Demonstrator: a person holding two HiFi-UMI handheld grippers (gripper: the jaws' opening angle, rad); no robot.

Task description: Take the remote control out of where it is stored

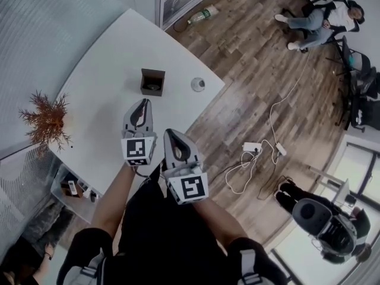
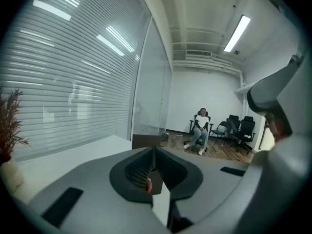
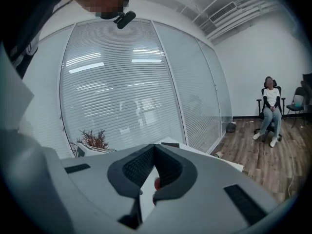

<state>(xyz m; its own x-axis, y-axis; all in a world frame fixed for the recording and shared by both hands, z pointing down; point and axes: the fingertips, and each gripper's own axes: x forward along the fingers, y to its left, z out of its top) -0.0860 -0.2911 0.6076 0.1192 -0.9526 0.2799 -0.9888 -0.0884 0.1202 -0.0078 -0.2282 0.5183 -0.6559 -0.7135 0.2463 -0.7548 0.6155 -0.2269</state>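
The surface (image 1: pixel 119 52) is seen as plain white, and the small box (image 1: pixel 152 81) on it as dark brown. The left tongs (image 1: pixel 142 103) and right tongs (image 1: pixel 170 133) are finished in grey, each cube being patterned with black-and-white squares. The dried plant (image 1: pixel 46 119) is coloured rust-brown; the floor (image 1: pixel 249 58) is grained in brown planks.

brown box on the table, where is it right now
In the head view the brown box stands on the white table near its right edge, just left of a small round silver object and straight beyond the left gripper.
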